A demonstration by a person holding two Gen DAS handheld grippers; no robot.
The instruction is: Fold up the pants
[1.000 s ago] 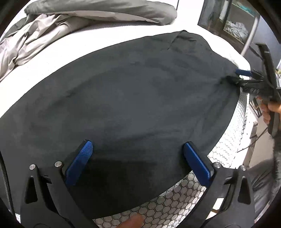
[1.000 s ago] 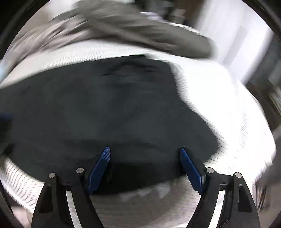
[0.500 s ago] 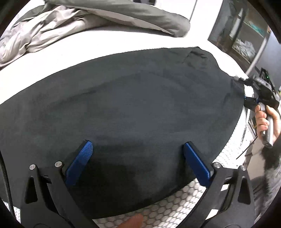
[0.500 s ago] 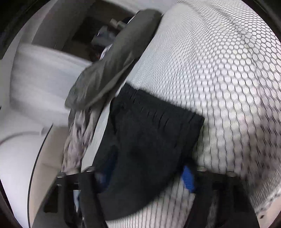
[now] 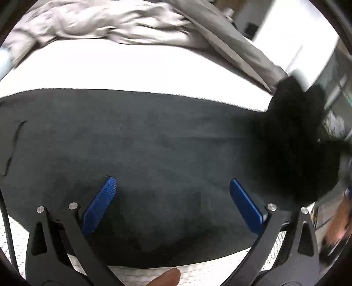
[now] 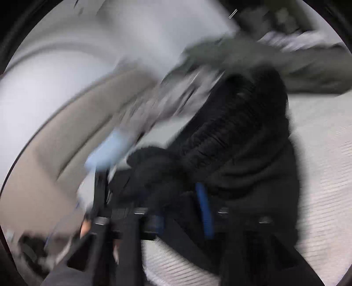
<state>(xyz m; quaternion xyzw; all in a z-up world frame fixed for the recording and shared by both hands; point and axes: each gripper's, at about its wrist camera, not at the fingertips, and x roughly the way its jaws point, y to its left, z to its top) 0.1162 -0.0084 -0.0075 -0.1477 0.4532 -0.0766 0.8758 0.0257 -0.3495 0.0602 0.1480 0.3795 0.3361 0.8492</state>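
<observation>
Black pants [image 5: 154,143] lie spread across the white mattress [image 5: 132,66]. My left gripper [image 5: 171,180] hovers open above their near edge, and nothing sits between its blue pads [image 5: 99,206]. At the right, one end of the pants [image 5: 297,143] is raised off the bed as a dark blurred bunch. The right wrist view is badly blurred. There my right gripper [image 6: 178,202] has the ribbed black fabric [image 6: 242,132] bunched between its jaws and lifted. One blue pad [image 6: 204,211] shows against the cloth, and the jaws are opening slightly.
A crumpled grey duvet [image 5: 110,19] lies along the far side of the bed. A thin dark cord [image 5: 13,145] lies on the pants at the left. The mattress's near edge runs just below my left gripper, with a thumb [image 5: 167,277] showing there.
The right gripper has closed on the pants' end, lifted it off the mattress and swung it up. The left gripper has shifted sideways along the pants and rolled, still open.
</observation>
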